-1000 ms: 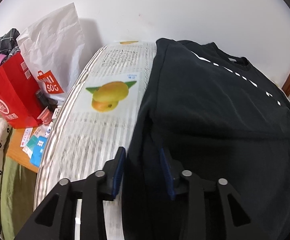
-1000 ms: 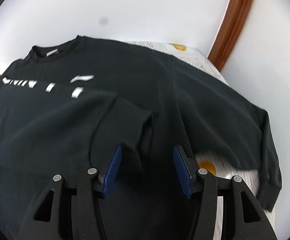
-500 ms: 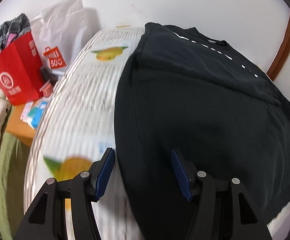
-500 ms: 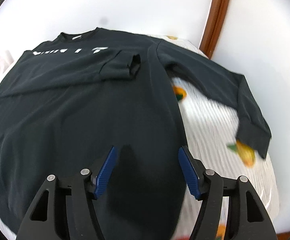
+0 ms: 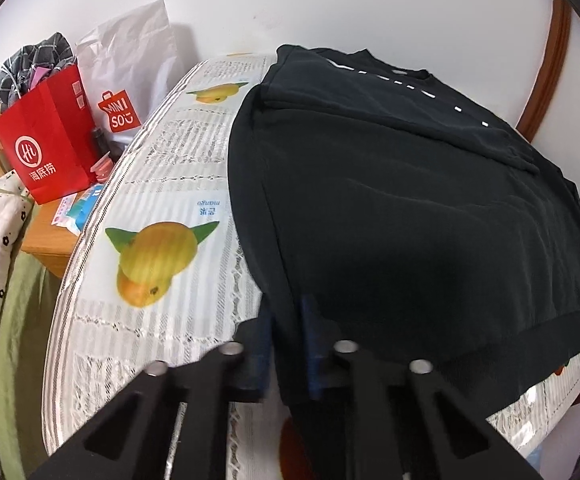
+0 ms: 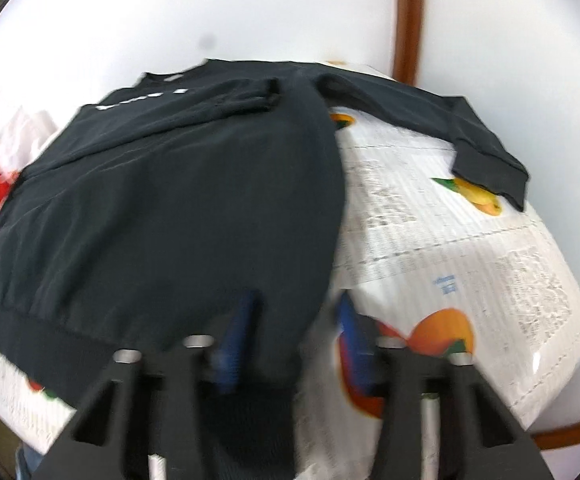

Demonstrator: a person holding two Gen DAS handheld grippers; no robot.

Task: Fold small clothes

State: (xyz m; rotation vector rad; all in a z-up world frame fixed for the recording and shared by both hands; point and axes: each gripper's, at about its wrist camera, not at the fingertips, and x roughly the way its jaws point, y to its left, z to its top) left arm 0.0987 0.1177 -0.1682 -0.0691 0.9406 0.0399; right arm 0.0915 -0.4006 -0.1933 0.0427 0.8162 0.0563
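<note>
1. At the far left of the left wrist view, a red paper bag (image 5: 48,140) and a white shopping bag (image 5: 130,76) stand beside the table against the wall.
2. The black sweatshirt (image 5: 409,208) lies flat on the mango-print tablecloth (image 5: 162,208). Its long axis runs from the hem band at the near table edge up to the collar by the wall.
3. One sleeve is folded across the chest, just below the white lettering. In the right wrist view the other sleeve (image 6: 473,140) stretches out to the right over the cloth.
4. The left gripper (image 5: 286,344) is at the sweatshirt's near left corner. Its blue pads are drawn together and pinch the edge of the black fabric.
5. It points steeply down at the table's near edge.
6. The right gripper (image 6: 290,340) is at the near right corner of the hem. Its jaws are closing, with a visible gap between them; the hem corner lies between the pads, and motion blur hides whether they press on it yet.
7. It also tilts down toward the near edge.
</note>
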